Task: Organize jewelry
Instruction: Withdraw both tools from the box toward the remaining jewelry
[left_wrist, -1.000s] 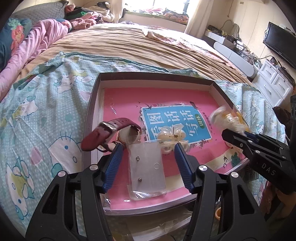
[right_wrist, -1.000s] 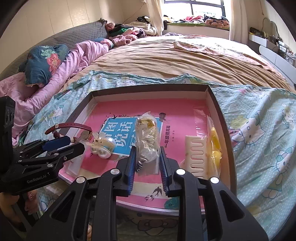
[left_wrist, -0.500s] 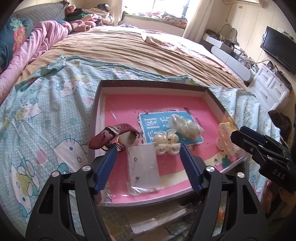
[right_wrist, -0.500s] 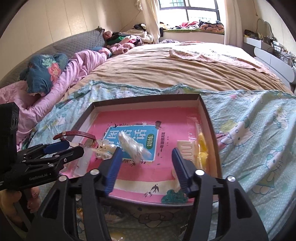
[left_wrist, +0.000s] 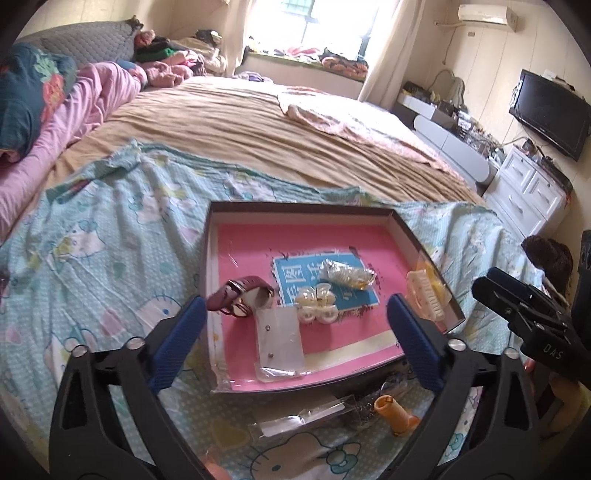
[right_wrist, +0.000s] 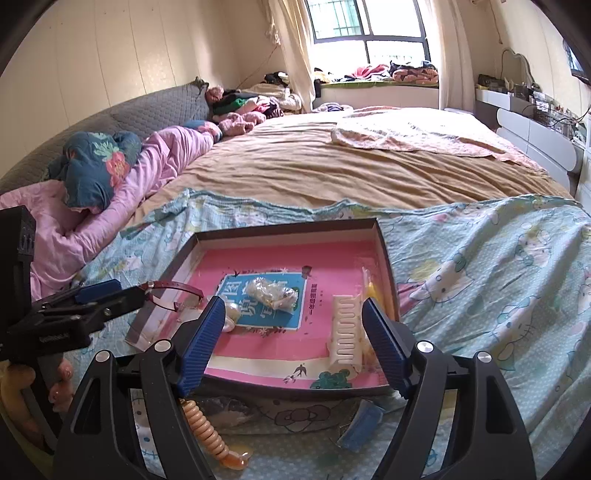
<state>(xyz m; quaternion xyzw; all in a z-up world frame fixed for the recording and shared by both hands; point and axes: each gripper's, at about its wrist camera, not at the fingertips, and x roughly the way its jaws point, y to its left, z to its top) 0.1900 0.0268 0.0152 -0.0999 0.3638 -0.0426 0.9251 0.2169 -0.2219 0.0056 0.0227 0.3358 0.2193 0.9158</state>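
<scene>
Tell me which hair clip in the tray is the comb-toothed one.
The cream claw clip against the tray's right wall, long straight teeth facing up. The other, the pearly bow-shaped clip, sits mid-tray by the watch and has rounded lobes, no teeth showing.

Rumpled tan bedspread (right_wrist: 332, 173) covers the bed, a pink quilt (right_wrist: 122, 206) bunched along its left edge, black flat television (left_wrist: 550, 110) up on the right wall.
</scene>
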